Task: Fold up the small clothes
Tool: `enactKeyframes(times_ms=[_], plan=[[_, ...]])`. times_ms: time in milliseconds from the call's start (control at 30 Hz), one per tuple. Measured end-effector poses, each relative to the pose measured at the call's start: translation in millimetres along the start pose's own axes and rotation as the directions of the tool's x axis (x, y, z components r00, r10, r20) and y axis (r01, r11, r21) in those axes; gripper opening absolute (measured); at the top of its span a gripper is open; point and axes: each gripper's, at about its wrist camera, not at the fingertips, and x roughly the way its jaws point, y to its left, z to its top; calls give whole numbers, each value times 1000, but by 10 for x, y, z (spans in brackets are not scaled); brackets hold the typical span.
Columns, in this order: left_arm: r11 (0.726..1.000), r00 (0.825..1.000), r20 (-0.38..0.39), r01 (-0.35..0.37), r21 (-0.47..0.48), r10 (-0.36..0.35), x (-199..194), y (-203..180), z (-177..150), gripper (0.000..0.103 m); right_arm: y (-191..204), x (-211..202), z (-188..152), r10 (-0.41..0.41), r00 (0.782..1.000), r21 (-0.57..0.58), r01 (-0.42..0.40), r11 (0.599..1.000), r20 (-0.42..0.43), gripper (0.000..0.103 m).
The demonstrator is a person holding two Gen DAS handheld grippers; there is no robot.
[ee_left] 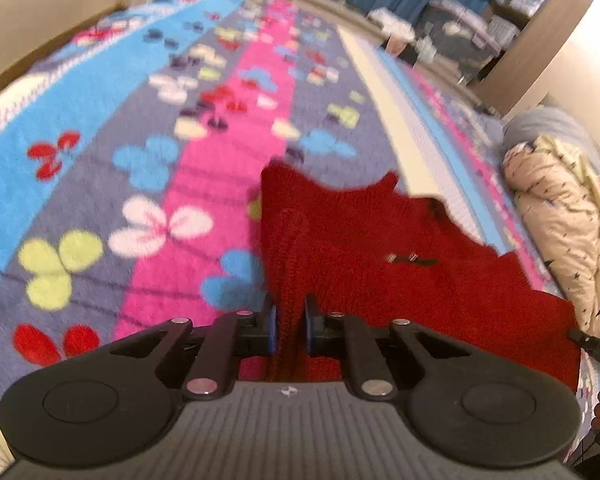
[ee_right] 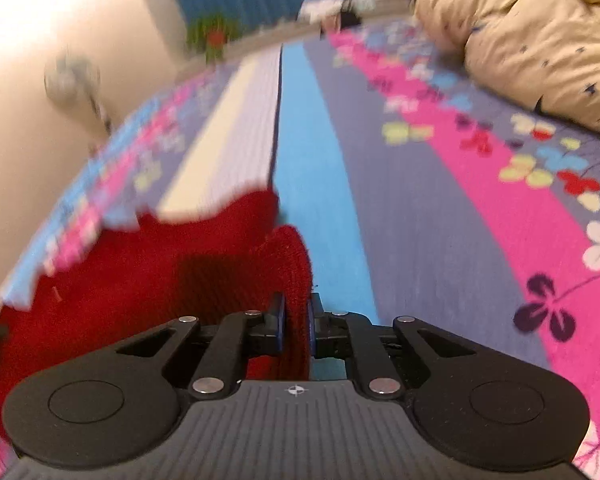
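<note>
On the bed (ee_left: 80,128), the left gripper (ee_left: 291,330) and right gripper (ee_right: 297,330) are each pinching the red sweater (ee_left: 380,248). Judging by this, the fold is starting; next, both edges need carrying over together.

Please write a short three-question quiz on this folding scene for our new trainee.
1. True or false: both hand-held grippers are shut on the red knitted garment.
2. What lies under the garment: A a wooden table, B a flowered blanket, C a tiled floor?
3. What colour are the gripper pads?

Key: 1 true: left hand-held gripper and right hand-held gripper each pinch its fabric. 2 B. 3 blue.
</note>
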Motion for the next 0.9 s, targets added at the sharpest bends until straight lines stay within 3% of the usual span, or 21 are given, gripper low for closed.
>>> enactKeyframes(times_ms=[167, 300, 400, 533, 600, 733, 900], plan=[[999, 990, 133, 32, 40, -37, -272, -30, 71, 13, 110, -341, 98, 44, 979, -37, -38, 999, 199, 10], [999, 972, 233, 19, 51, -30, -401, -42, 119, 13, 224, -401, 134, 33, 957, -105, -3, 994, 288, 10], [999, 969, 247, -28, 26, 20, -366, -76, 122, 13, 270, -307, 170, 8, 955, -125, 31, 992, 297, 10], [991, 981, 157, -120, 60, 110, -112, -165, 108, 13, 275, 9, 170, -65, 980, -134, 90, 987, 186, 10], [989, 981, 134, -144, 42, 137, -20, -142, 124, 13, 336, 142, 144, -105, 982, -157, 129, 979, 156, 10], [992, 972, 199, -124, -12, 124, -52, -75, 174, 13, 493, 180, 156, -108, 963, -188, 157, 969, 245, 10], [990, 943, 303, -126, -64, 139, -41, -7, 260, 13, 561, 246, 245, -92, 922, -158, 162, 974, 376, 10]])
